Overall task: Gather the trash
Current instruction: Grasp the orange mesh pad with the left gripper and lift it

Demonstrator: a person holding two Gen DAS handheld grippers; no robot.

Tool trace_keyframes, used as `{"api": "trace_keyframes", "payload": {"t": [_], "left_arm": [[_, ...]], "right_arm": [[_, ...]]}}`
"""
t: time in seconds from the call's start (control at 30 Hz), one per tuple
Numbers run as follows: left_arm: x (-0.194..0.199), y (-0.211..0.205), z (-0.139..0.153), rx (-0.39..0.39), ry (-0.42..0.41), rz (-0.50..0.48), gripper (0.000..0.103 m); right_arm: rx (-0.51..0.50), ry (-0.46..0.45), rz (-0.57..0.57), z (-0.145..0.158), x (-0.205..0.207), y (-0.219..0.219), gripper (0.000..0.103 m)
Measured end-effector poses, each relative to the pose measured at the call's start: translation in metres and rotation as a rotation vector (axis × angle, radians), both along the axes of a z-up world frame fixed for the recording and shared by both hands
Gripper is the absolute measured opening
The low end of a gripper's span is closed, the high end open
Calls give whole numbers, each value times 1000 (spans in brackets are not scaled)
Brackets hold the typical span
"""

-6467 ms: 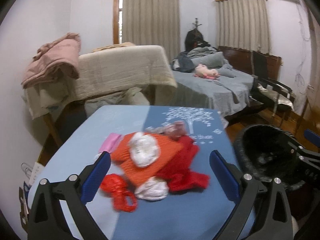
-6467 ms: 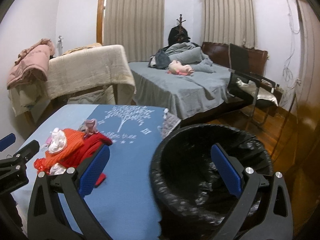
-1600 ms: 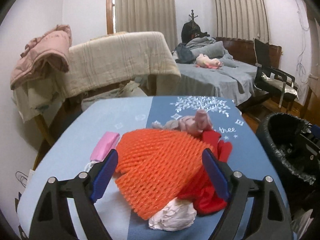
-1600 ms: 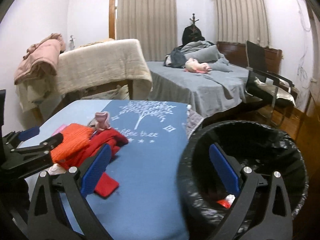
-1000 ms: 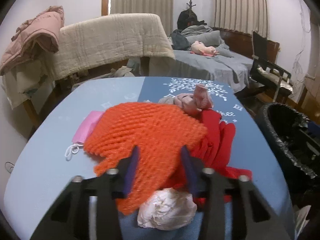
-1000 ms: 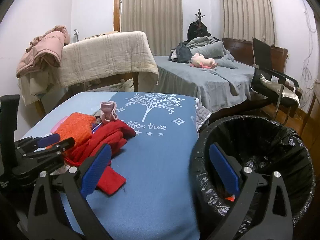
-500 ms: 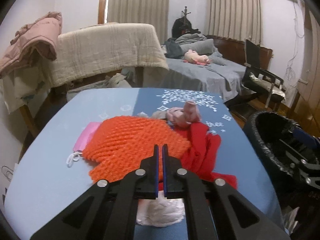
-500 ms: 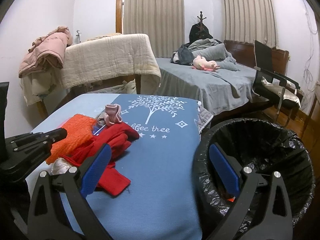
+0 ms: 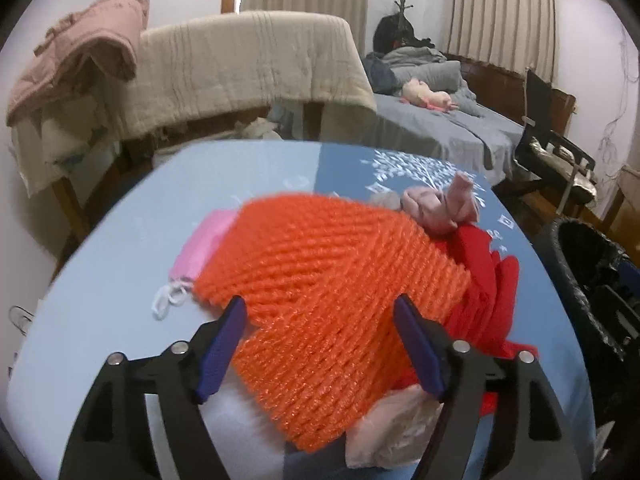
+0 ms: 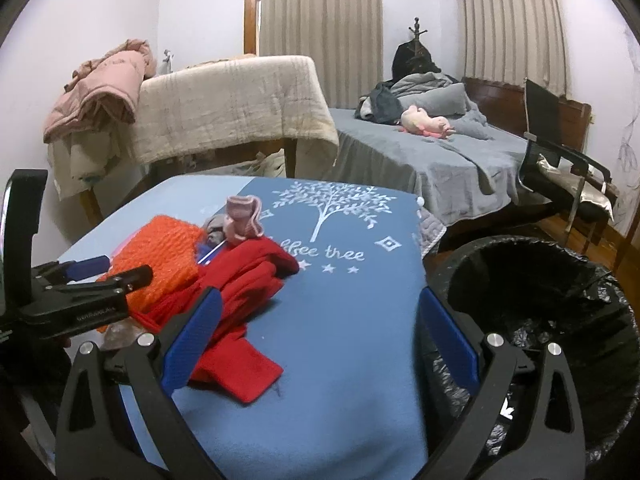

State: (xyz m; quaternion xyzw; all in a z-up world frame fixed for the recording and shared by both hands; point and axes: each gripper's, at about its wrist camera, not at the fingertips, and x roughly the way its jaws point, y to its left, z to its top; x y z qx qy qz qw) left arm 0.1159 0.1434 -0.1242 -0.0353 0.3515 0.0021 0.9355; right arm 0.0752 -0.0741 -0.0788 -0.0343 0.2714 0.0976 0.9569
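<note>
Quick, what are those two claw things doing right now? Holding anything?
Left gripper: jaws opening around the orange net, not gripping it.
Right gripper: open, empty.

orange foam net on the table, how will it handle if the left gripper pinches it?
The orange net looks like open foam mesh, so probably very light and squashy; the pads may sink in. It lies humped over the red cloth, so likely floppy, draping when lifted. The left gripper is opening with the net's near edge between its jaws.
</note>
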Motion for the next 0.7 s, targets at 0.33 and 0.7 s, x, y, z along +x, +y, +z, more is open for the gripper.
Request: {"api": "trace_keyframes", "payload": {"t": [0.33, 0.7], "left_arm": [[-17, 5, 10, -42, -36, 15, 7], [-25, -2, 20, -50, -58, -30, 4]], "right_arm": [[-10, 7, 1, 0, 2, 2, 96], [-4, -3, 0, 4, 1, 3, 96]]}}
